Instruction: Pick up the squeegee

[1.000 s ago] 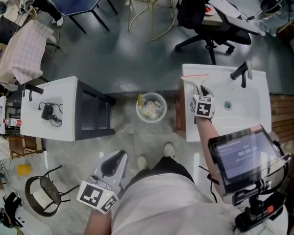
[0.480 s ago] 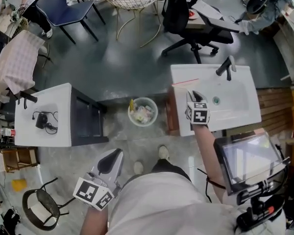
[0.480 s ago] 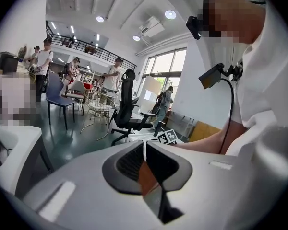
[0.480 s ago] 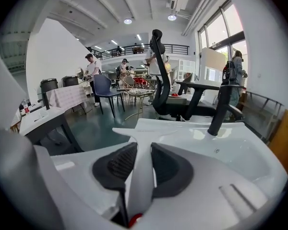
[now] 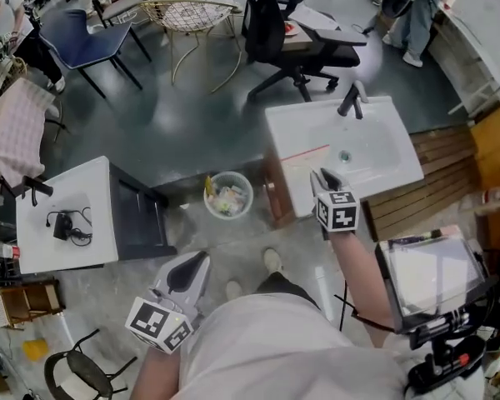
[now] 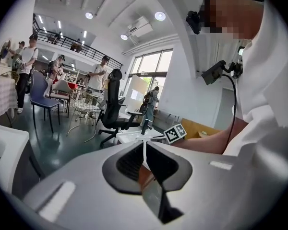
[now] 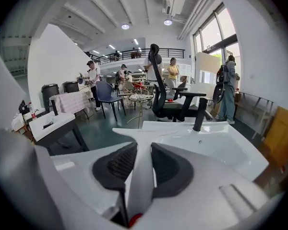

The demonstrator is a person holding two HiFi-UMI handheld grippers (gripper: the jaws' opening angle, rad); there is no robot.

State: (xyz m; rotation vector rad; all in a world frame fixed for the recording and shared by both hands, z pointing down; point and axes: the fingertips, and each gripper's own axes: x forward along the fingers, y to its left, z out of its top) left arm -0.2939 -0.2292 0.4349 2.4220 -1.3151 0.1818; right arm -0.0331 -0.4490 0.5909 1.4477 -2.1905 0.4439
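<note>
The squeegee (image 7: 140,174) is in your right gripper (image 5: 325,178): its jaws pinch the white handle, and a red tip shows at the handle's near end. In the head view the thin red edge (image 5: 304,154) of its blade lies across the left part of the white sink (image 5: 400,167); whether it touches the sink cannot be told. The basin holds nothing but its drain (image 5: 344,155), with a black tap (image 5: 352,100) at the far rim. On the floor just left of the sink stands a round waste bin (image 5: 248,192) holding mixed rubbish (image 5: 225,197). Your left gripper (image 5: 200,261) hangs low beside your body, jaws pressed together on nothing. Both grippers carry black-and-white square markers; no writing can be read.
</note>
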